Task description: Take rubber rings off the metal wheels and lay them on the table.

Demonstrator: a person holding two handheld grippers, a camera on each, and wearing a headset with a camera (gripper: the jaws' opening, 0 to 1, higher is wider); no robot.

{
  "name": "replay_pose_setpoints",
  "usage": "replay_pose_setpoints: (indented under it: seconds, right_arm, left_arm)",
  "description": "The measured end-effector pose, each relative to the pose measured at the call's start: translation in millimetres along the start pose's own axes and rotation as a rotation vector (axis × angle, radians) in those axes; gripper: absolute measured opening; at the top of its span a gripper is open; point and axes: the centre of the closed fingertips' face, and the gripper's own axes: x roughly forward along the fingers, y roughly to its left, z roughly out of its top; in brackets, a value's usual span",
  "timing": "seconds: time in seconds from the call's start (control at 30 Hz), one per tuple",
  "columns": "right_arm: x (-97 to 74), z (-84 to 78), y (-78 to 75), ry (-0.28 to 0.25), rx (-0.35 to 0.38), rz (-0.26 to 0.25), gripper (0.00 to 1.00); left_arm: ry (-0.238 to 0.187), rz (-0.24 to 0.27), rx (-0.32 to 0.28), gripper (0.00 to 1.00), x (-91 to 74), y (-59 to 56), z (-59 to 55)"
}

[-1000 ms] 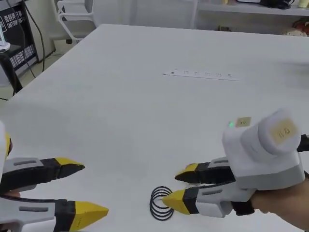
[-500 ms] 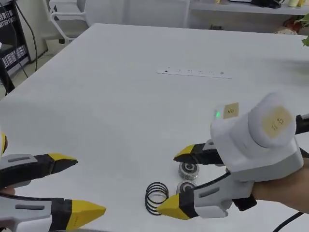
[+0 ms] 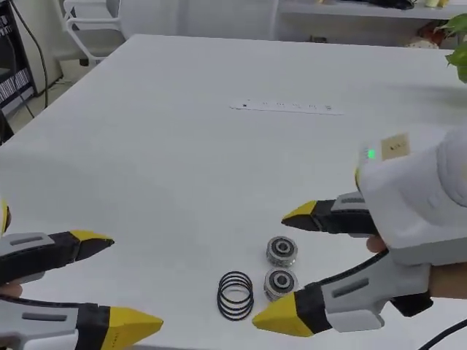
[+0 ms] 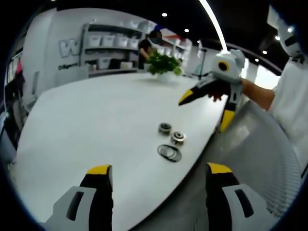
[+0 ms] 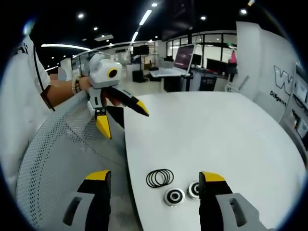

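Two small metal wheels (image 3: 282, 250) (image 3: 280, 281) lie side by side near the table's front edge. Just left of them rests a loose pile of thin black rubber rings (image 3: 236, 295). My right gripper (image 3: 290, 267) is open, its yellow-tipped jaws spread wide to either side of the wheels and holding nothing. Low at the left, my left gripper (image 3: 125, 281) is open too, well apart from the parts. The left gripper view has the wheels (image 4: 171, 132) and rings (image 4: 169, 152) ahead of its jaws. In the right gripper view, the rings (image 5: 160, 177) and wheels (image 5: 173, 196) lie between the jaws.
The white table (image 3: 219, 146) stretches far ahead, with a flat strip (image 3: 286, 107) set into its surface. A white mesh chair back (image 5: 62, 159) stands at the table's front edge. Shelves and a green plant (image 4: 163, 62) are beyond the far side.
The right gripper's jaws have spread apart and drawn back to the right, uncovering the two wheels beside the rings. The left gripper has barely moved.
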Motion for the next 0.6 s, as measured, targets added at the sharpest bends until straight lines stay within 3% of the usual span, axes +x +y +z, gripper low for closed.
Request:
replay_pose_setpoints:
  seconds: [0.3, 0.37, 0.6]
  right_arm:
    - [-25.3, -5.6, -19.5, -0.078, 0.101, -0.090, 0.80]
    - [-31.3, -4.9, -21.7, -0.115, 0.140, -0.101, 0.82]
    - [-46.0, -16.9, -27.2, -0.156, 0.208, -0.141, 0.91]
  left_arm:
    - [-0.007, -0.002, -0.001, 0.82, 0.3, 0.0, 0.9]
    - [-0.012, -0.001, -0.004, 0.83, 0.3, 0.4, 1.6]
    - [-0.027, 0.008, -0.017, 0.90, 0.5, 2.0, 3.8]
